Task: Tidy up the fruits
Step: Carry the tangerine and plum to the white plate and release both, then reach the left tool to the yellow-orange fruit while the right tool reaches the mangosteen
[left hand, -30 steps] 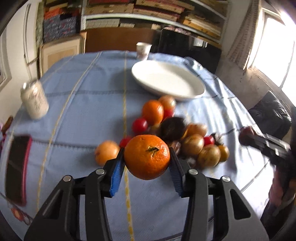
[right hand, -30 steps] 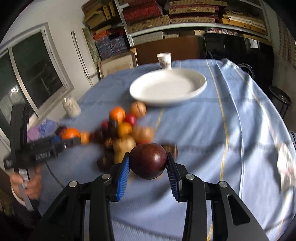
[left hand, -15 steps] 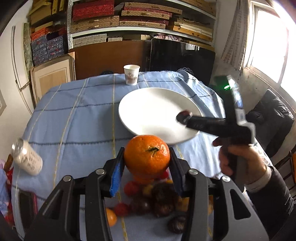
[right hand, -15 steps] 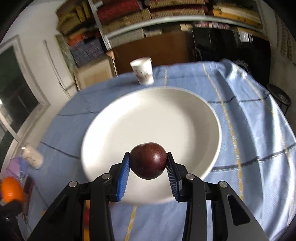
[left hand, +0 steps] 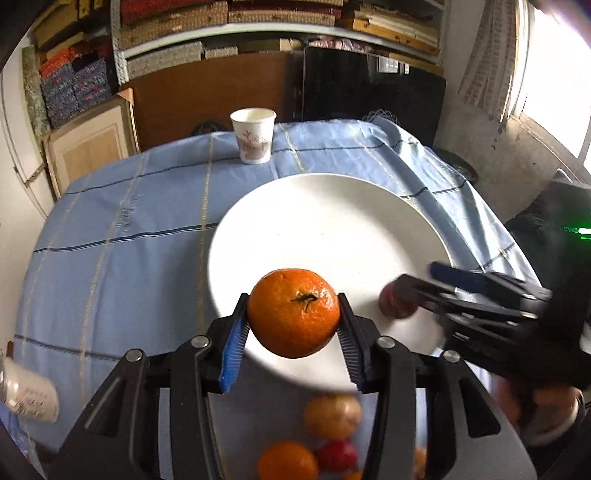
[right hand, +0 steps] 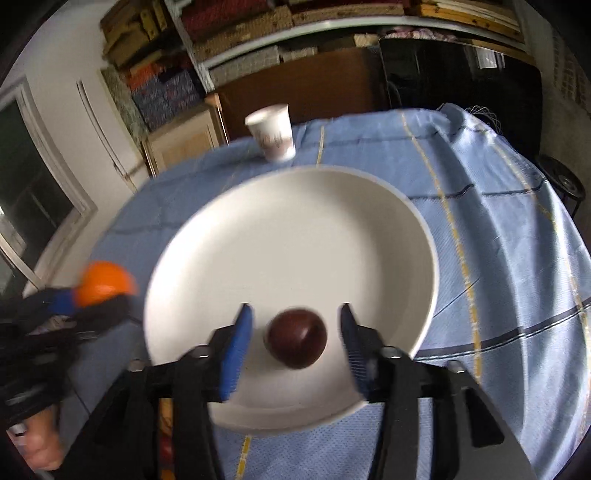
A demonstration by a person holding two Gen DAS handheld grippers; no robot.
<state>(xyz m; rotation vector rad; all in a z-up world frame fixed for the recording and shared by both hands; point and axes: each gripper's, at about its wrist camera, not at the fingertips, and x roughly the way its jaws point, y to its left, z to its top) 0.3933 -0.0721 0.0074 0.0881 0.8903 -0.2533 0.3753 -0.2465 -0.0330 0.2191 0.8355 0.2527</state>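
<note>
The right tool (right hand: 295,334) stands over the near edge of the white plate (right hand: 295,236), its jaws opening, with the dark, glossy plum (right hand: 297,338) lying free between the pads and on the plate. The left tool (left hand: 293,328) grips the orange (left hand: 293,312), stem up, poised at the plate's near-left rim, so its drop point judged next lies just ahead. Loose fruits (left hand: 332,415) remain on the desk's near edge, a paper cup (left hand: 253,134) at its far edge.

Paper cup (left hand: 253,134) upright at far edge of blue cloth (left hand: 122,229), w/ printed pattern. Shelves (left hand: 280,22) behind, packed w/ boxes & stacks. White can (left hand: 27,395) at near left, blurred.
</note>
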